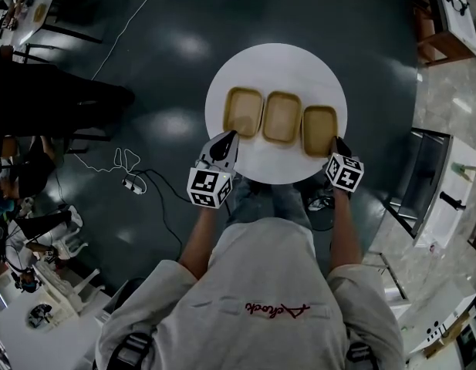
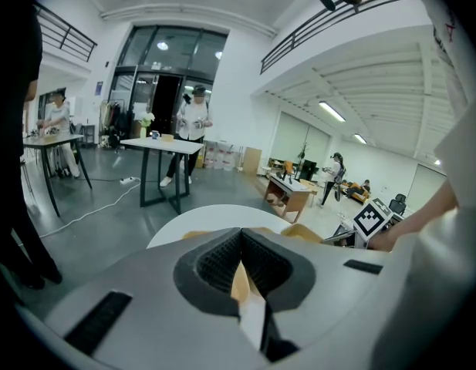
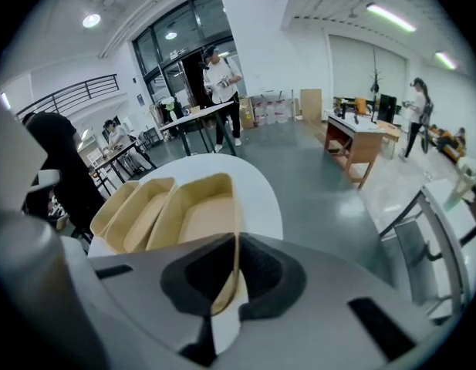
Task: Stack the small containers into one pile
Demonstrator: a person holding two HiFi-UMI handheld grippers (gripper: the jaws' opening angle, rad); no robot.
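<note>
Three tan containers sit side by side in one row on the round white table (image 1: 222,83), none stacked: left container (image 1: 243,112), middle container (image 1: 282,117), right container (image 1: 319,129). The left gripper (image 1: 231,137) is closed on the near corner of the left container; its own view shows a tan wall pinched between the pads. The right gripper (image 1: 338,145) is clamped on the right container's near rim, seen edge-on between its pads in the right gripper view. The red script on the shirt (image 1: 276,309) is upside down and illegible. The head view alone shows both grippers. The right gripper view shows all three containers receding, whereas the gripper body hides most of them in the left gripper view.
</note>
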